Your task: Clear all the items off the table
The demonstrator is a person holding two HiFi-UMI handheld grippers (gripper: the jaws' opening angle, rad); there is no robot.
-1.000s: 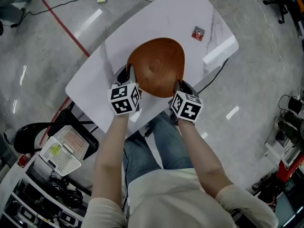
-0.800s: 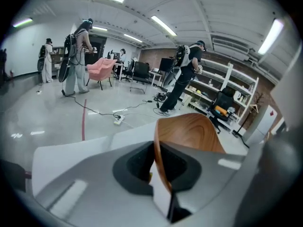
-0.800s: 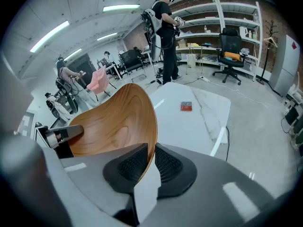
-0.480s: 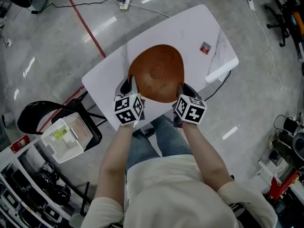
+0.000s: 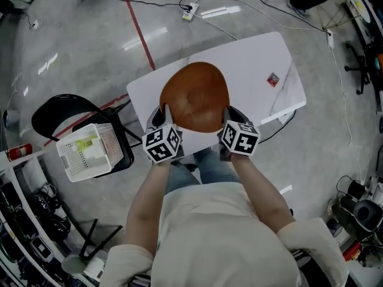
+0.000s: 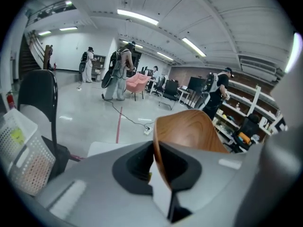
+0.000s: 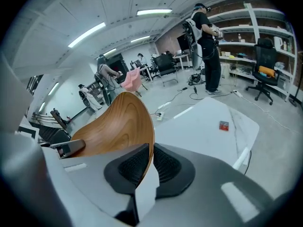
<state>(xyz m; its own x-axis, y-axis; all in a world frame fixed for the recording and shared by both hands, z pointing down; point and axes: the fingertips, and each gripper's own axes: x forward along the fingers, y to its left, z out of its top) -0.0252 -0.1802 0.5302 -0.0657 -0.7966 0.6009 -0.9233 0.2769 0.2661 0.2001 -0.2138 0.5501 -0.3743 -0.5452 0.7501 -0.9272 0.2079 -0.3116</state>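
Note:
A wide wooden bowl (image 5: 194, 97) hangs above the white table (image 5: 251, 58), carried by its near rim from both sides. My left gripper (image 5: 163, 115) is shut on the rim's left part, and in the left gripper view the bowl (image 6: 189, 131) stands edge-on between the pads (image 6: 137, 167). My right gripper (image 5: 230, 117) grips the right part; its jaws have just been closing, and the rim of the bowl (image 7: 118, 126) is pinched between its pads (image 7: 165, 164). A small red packet (image 5: 273, 80) lies on the table's far right, also seen as the packet (image 7: 224, 125).
A black chair (image 5: 60, 115) stands left of the table with a white basket (image 5: 88, 151) on its seat. Cables and a power strip (image 5: 190, 9) lie on the floor beyond. Shelving runs along the lower left. People stand far off (image 6: 118, 72).
Both grippers have risen with the bowl held between them. The table now looks smaller and lower beneath it, and the chair with the basket has come further into view.

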